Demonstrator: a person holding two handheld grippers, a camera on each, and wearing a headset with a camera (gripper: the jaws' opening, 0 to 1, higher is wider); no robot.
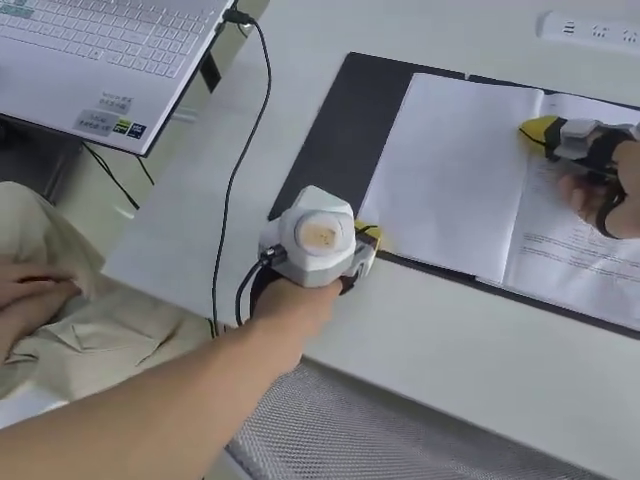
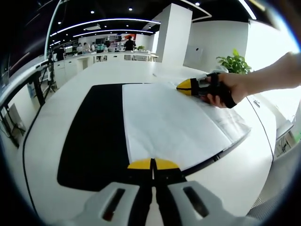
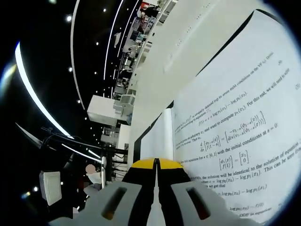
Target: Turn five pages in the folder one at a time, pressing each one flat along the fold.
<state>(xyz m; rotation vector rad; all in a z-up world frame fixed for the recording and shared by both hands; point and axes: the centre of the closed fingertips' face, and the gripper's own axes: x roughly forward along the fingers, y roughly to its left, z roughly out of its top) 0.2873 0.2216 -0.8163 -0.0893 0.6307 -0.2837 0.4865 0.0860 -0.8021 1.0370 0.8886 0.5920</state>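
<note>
**Items, counted.** One folder (image 1: 330,150) lay open on one white table (image 1: 450,360). Two pages were exposed: one blank page (image 1: 450,170) on the left half and one printed page (image 1: 570,240) on the right half, meeting at the fold. Two grippers were in use, one per hand.

**Folder position.** In the head view the folder occupied the 2 o'clock area. Its black cover was bare at the 9 o'clock side of the blank page.

**Left gripper.** The left gripper (image 1: 368,238) sat at the near left corner of the blank page, at the folder's near edge. In the left gripper view its two yellow tips met with no gap and held nothing. Whether the tips touched the paper could not be determined.

**Right gripper.** The right gripper (image 1: 530,132) was at the far end of the fold, toward 2 o'clock from the left gripper. In the right gripper view its two yellow tips were pressed together, empty, and lay along the fold, with the printed page at 3 o'clock and the blank page's edge at 12 o'clock.

**Other items.** One laptop (image 1: 100,50) stood at 10 o'clock in the head view. One black cable (image 1: 245,140) ran from it toward 6 o'clock. One power strip (image 1: 590,28) lay at 1 o'clock. One plant (image 2: 233,62) stood beyond the table in the left gripper view.
</note>
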